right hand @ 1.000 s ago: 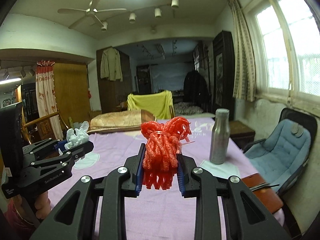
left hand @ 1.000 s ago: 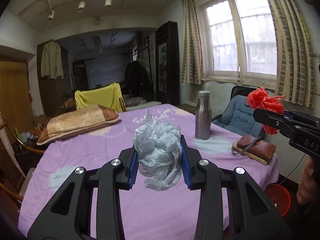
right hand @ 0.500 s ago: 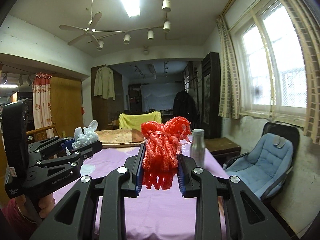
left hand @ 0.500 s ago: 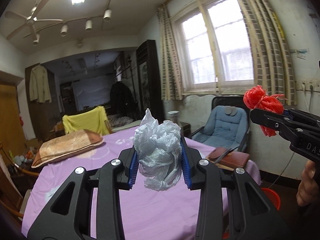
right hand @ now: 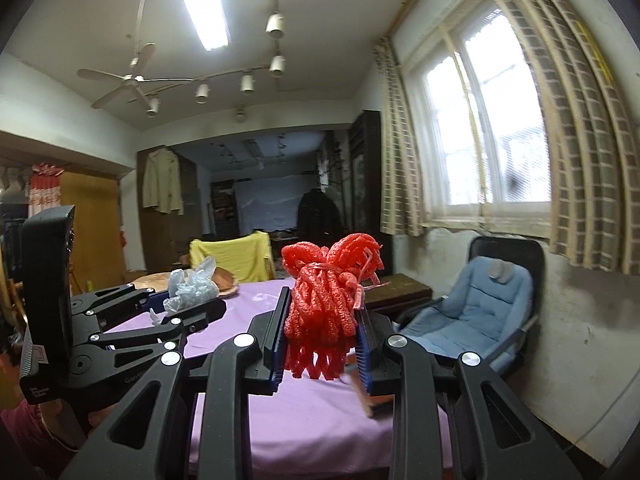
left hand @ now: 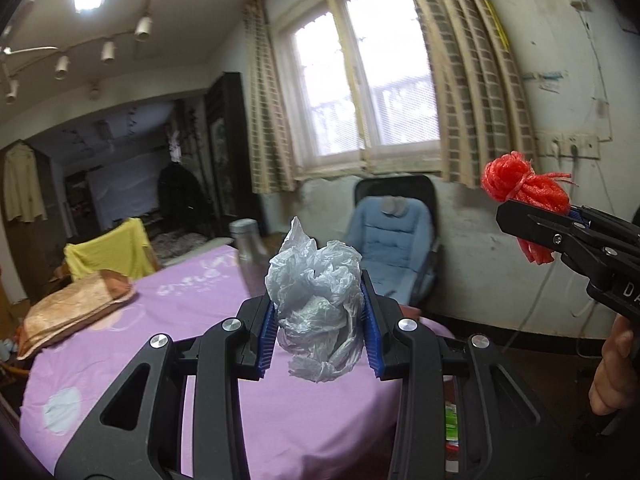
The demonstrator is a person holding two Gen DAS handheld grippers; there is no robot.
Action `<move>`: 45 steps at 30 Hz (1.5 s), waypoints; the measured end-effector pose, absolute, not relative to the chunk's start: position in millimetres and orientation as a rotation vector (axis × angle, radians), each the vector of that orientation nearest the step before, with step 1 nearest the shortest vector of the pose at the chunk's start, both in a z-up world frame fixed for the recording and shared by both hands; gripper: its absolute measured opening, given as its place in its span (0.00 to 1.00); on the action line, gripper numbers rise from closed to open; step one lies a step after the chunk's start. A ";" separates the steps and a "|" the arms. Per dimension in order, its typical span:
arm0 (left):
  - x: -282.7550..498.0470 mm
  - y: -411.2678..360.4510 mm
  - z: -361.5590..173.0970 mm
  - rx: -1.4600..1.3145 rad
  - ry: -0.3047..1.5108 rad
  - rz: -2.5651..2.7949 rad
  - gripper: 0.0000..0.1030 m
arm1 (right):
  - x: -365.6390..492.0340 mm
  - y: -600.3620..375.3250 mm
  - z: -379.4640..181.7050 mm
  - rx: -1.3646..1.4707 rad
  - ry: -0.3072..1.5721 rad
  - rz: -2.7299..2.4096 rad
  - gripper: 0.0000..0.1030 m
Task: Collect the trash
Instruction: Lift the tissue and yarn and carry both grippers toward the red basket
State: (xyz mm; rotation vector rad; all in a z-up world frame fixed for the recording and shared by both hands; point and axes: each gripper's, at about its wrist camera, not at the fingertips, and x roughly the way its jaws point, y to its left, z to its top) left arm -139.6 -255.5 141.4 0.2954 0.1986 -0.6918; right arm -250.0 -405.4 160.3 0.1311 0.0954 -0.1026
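My left gripper (left hand: pixel 318 330) is shut on a crumpled grey-white plastic bag (left hand: pixel 316 300) and holds it in the air above the purple table (left hand: pixel 192 344). My right gripper (right hand: pixel 322 340) is shut on a bunch of red foam netting (right hand: pixel 326 300), also held up in the air. The right gripper with the red netting (left hand: pixel 524 188) shows at the right of the left wrist view. The left gripper with the bag (right hand: pixel 192 284) shows at the left of the right wrist view.
A steel bottle (left hand: pixel 250 256) stands on the table's far side, partly behind the bag. A tan pillow (left hand: pixel 72 308) lies at the table's left. A blue padded chair (left hand: pixel 388 248) stands under the window. A yellow-covered chair (left hand: pixel 108 252) stands beyond the table.
Both grippers have swung right and tilted upward with their loads still held. The window wall and blue chair now fill more of both views, and the table sits lower.
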 end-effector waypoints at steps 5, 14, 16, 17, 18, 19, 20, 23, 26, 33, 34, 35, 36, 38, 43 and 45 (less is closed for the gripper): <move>-133.5 -298.6 122.4 0.328 0.258 -0.764 0.36 | -253.7 -443.1 143.0 0.178 0.131 -0.165 0.28; -127.5 -366.8 70.3 0.408 0.390 -0.874 0.36 | -251.1 -508.0 88.1 0.302 0.240 -0.266 0.28; -126.5 -376.0 58.8 0.425 0.414 -0.891 0.36 | -250.8 -520.0 72.8 0.328 0.271 -0.286 0.28; -125.9 -383.0 51.3 0.437 0.430 -0.902 0.36 | -250.5 -525.9 64.2 0.339 0.288 -0.295 0.28; -125.9 -387.5 46.5 0.444 0.439 -0.910 0.36 | -250.4 -529.3 57.8 0.347 0.303 -0.305 0.28; -126.0 -393.1 39.7 0.455 0.452 -0.919 0.36 | -250.1 -534.1 49.8 0.358 0.320 -0.317 0.28; -125.9 -397.9 33.3 0.463 0.464 -0.927 0.36 | -249.9 -538.7 42.1 0.368 0.336 -0.327 0.28; -125.4 -408.7 17.9 0.481 0.497 -0.950 0.36 | -249.1 -549.3 20.7 0.395 0.379 -0.348 0.28; -125.1 -417.8 5.2 0.498 0.521 -0.967 0.36 | -246.9 -557.7 1.1 0.416 0.419 -0.365 0.28; -122.8 -435.2 -27.2 0.523 0.593 -1.004 0.36 | -244.5 -566.5 -40.4 0.465 0.493 -0.384 0.28; -122.2 -437.0 -32.8 0.525 0.608 -1.010 0.36 | -244.4 -568.1 -46.7 0.475 0.503 -0.384 0.28; -121.6 -438.0 -38.4 0.526 0.624 -1.018 0.36 | -244.6 -569.3 -52.6 0.486 0.514 -0.384 0.28; -121.2 -438.3 -43.5 0.526 0.639 -1.026 0.36 | -245.0 -570.8 -57.5 0.494 0.523 -0.386 0.28; -121.1 -436.7 -53.2 0.522 0.666 -1.041 0.36 | -246.6 -573.1 -68.5 0.511 0.546 -0.392 0.28; -123.6 -426.0 -73.7 0.530 0.710 -1.041 0.36 | -249.1 -575.8 -96.6 0.545 0.617 -0.384 0.28; -123.1 -419.8 -78.6 0.524 0.735 -1.044 0.36 | -248.1 -572.3 -108.6 0.551 0.655 -0.372 0.28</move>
